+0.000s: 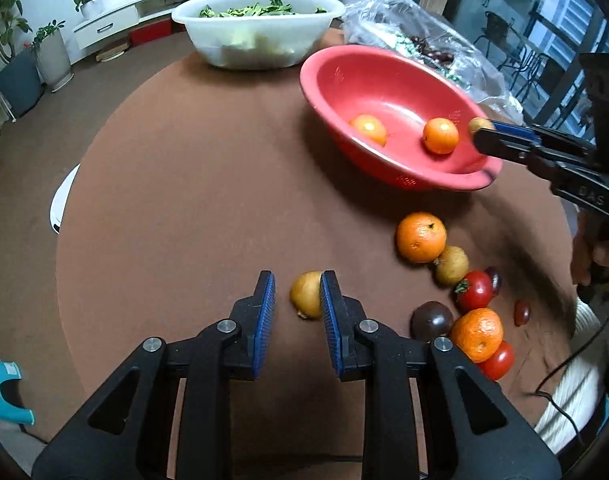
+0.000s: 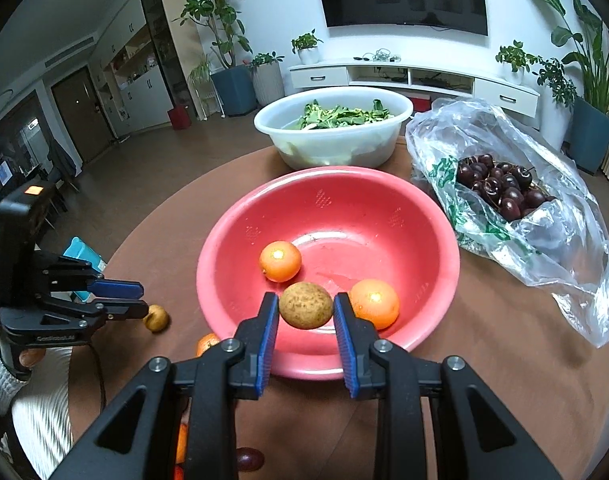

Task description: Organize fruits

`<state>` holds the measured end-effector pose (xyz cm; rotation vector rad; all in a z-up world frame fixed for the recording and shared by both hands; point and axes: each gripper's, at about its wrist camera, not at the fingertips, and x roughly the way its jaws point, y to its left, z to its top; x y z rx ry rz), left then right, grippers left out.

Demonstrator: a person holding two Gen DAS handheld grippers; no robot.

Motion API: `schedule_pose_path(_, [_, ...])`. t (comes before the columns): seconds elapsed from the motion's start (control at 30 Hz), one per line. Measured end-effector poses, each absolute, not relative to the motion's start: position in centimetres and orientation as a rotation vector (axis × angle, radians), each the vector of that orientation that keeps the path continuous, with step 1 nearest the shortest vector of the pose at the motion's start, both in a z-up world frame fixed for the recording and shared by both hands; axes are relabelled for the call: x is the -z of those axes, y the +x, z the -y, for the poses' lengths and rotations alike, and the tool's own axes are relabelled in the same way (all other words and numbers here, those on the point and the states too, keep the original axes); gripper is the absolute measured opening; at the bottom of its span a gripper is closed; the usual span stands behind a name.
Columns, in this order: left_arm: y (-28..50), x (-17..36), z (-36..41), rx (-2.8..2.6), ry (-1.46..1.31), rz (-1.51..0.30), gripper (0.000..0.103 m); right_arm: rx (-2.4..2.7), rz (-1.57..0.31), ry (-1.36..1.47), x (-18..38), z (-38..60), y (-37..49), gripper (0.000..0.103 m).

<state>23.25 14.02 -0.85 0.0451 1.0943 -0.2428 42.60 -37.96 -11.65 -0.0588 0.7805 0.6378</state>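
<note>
A red bowl (image 1: 388,80) (image 2: 328,208) on the brown table holds two oranges (image 2: 280,261) (image 2: 374,303). My right gripper (image 2: 306,312) is over the bowl's near rim, its blue pads around a brown speckled fruit (image 2: 306,305); small gaps show on both sides, so the jaws look open. It also shows in the left wrist view (image 1: 482,134). My left gripper (image 1: 296,300) is open low over the table, and a yellow-brown fruit (image 1: 306,294) lies against its right finger. To its right lie an orange (image 1: 421,237), another brown fruit (image 1: 451,265), tomatoes (image 1: 474,290), a dark plum (image 1: 431,321) and a mandarin (image 1: 477,334).
A white basin of leafy greens (image 2: 332,130) stands at the table's far side. A clear plastic bag of dark cherries (image 2: 500,190) lies to the right of the red bowl. A teal stool (image 1: 4,388) stands beyond the table's left edge.
</note>
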Motion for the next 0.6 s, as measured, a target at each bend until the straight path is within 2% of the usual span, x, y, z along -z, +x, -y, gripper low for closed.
schedule_pose_path(0.6, [23.5, 1.4, -12.3, 0.337, 0.007, -1.145, 0.023, -0.643, -0.780, -0.038, 11.8, 38.3, 42.2, 0.031])
